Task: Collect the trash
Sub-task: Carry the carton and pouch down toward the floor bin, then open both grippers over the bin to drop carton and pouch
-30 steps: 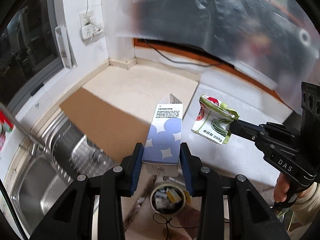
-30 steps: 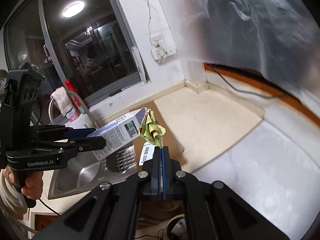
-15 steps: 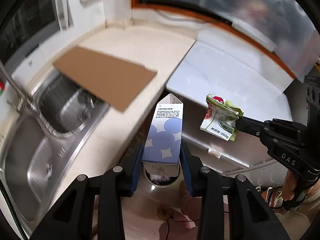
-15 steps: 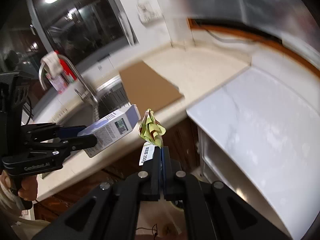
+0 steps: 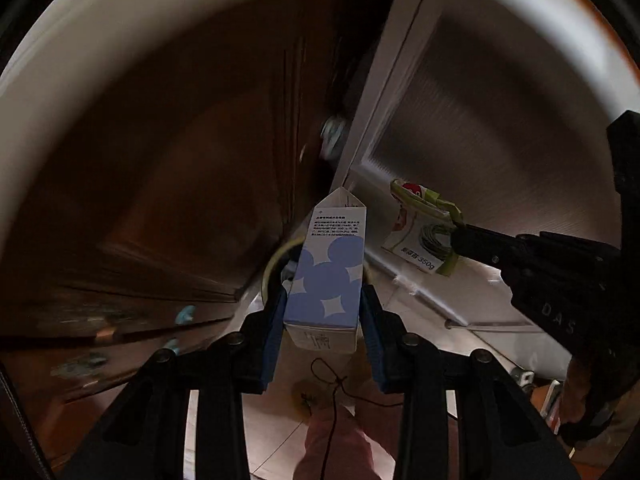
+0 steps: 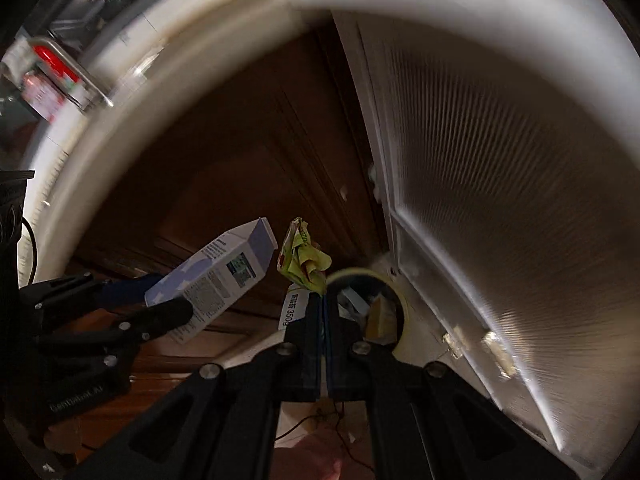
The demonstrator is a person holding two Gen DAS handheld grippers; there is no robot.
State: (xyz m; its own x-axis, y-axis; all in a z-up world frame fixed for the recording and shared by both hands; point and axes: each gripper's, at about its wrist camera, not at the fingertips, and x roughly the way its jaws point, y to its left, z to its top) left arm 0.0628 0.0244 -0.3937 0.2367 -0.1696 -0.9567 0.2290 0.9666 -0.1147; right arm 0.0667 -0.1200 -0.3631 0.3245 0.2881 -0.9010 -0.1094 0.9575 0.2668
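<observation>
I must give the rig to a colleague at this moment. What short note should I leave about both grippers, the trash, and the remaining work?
Left gripper: shut on the blue-and-white carton.
Right gripper: shut on the crumpled green packet.
Both items hang in front of the dark cabinet doors, above the round trash bin on the floor, which already holds some waste.
Done: both picked up and carried to the bin.
Left: release each into the bin.

dim, shadowed | glare on pale rim | motion blur | fisheye-warped edges
</observation>
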